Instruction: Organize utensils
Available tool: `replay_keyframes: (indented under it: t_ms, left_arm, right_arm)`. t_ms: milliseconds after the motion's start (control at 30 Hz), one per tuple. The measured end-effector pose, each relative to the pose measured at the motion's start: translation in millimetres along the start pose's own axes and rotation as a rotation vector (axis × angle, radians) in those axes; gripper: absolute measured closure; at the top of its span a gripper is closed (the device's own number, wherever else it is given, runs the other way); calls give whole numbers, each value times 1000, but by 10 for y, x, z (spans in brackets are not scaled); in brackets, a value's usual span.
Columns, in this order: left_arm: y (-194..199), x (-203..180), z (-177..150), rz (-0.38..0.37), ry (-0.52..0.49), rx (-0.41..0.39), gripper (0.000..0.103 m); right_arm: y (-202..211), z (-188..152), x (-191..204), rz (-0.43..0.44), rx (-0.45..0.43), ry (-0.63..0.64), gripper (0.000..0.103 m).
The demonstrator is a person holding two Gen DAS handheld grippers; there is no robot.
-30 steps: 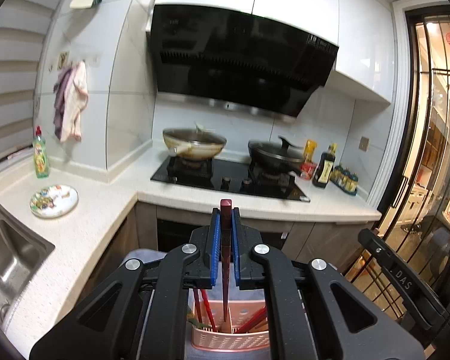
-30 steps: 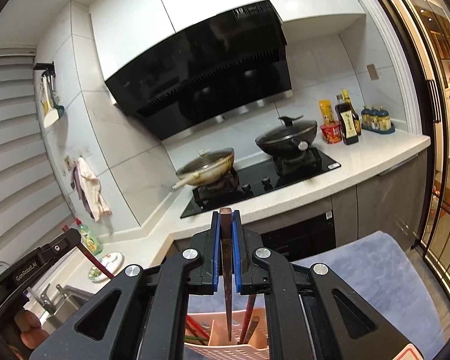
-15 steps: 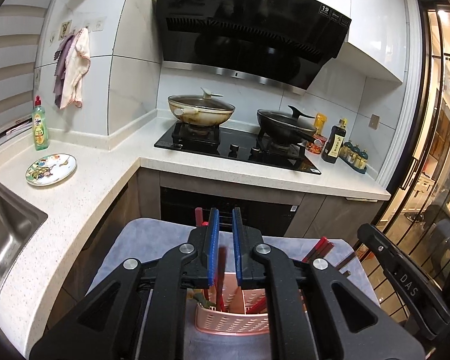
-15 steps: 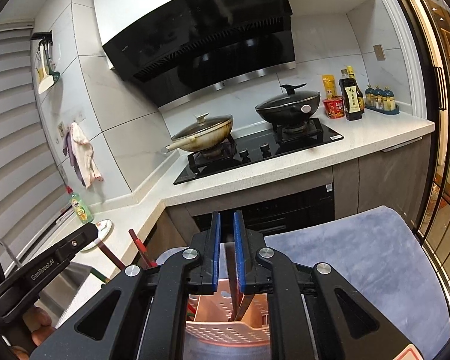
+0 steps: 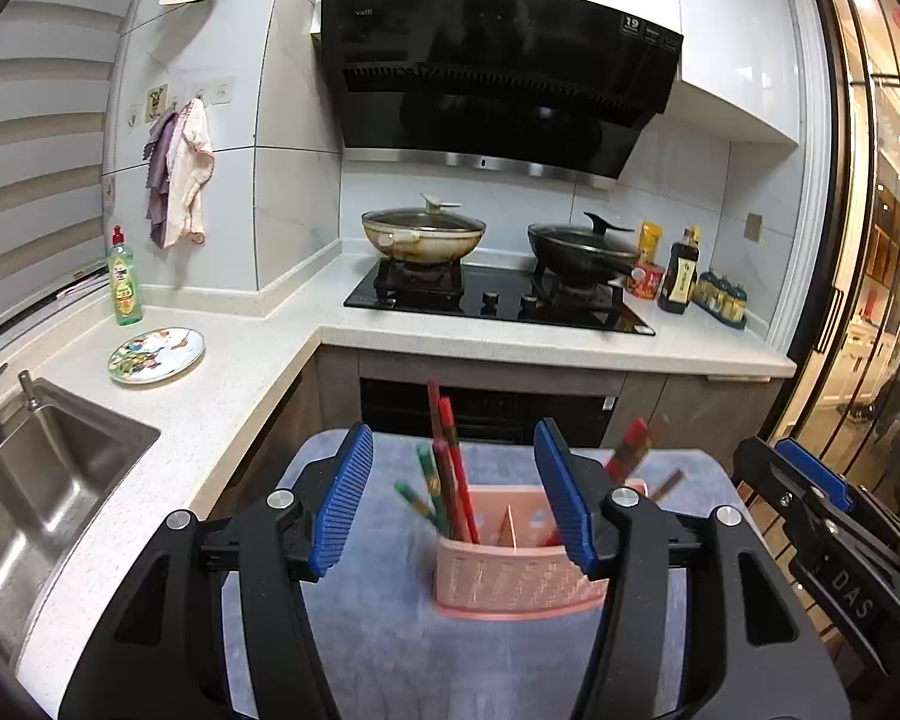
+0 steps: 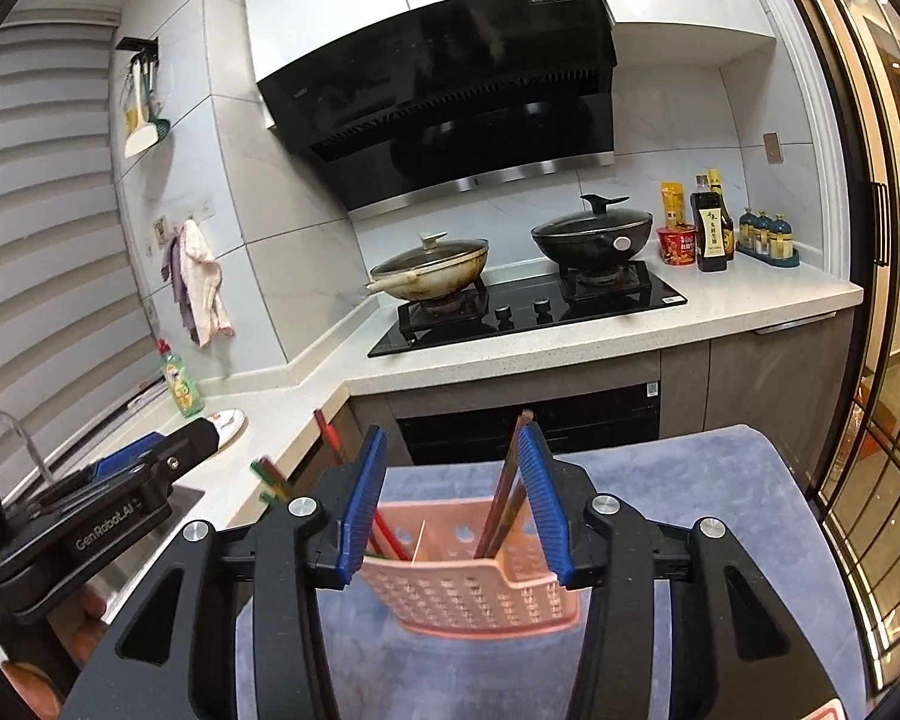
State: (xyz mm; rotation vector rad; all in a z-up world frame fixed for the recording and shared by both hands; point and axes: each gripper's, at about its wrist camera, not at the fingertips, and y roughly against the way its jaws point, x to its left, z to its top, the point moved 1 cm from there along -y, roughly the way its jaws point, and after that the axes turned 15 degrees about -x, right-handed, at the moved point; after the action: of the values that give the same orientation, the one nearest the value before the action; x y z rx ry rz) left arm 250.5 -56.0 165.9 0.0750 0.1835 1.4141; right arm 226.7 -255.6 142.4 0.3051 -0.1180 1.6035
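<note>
A pink perforated utensil holder (image 5: 519, 570) stands on a blue-grey mat (image 5: 402, 648); it also shows in the right wrist view (image 6: 468, 576). Red and green chopsticks (image 5: 450, 480) stand in its left compartment, brown and red ones (image 6: 507, 498) in its right. My left gripper (image 5: 455, 495) is open and empty just above and before the holder. My right gripper (image 6: 453, 504) is open and empty over the holder. Each gripper shows at the edge of the other's view: the right one (image 5: 822, 516), the left one (image 6: 126, 480).
A white counter (image 5: 222, 384) wraps the corner, with a sink (image 5: 36, 480), a patterned plate (image 5: 156, 354) and a green soap bottle (image 5: 125, 282). Two lidded woks (image 5: 426, 234) sit on the black hob. Sauce bottles (image 5: 681, 276) stand at the right.
Both grippers were shut on a chopstick over the holder a second ago. They have let go, opened wide and drawn back. The chopsticks now stand in the holder.
</note>
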Motion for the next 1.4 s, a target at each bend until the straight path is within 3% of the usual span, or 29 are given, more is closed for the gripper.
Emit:
replay_keyframes:
  t_ms: [233,700,867,1033,1200,1400]
  left_arm:
    - [356,-34,-162,15,-34,21,40]
    - [746,-79,-553,37,-78,91,29]
    - [823,-89,-674,44,-79,117,26]
    - [862,-87,-766,50,-87,138,26]
    - [891,-91,-808,56,-85,136,16]
    - [885,-105,-912,57,-97,159,14]
  right_arm:
    - [343,-192,9,10,61,15,43]
    - [864,-565,9,-6,148,36,35]
    - [946,-674,34,-20,166,56,34]
    - [989,-773,14,-28,181,50,20]
    - [982,-829,-29,-43,192,35,19]
    - [951,-915,-68,-60,211,37,18]
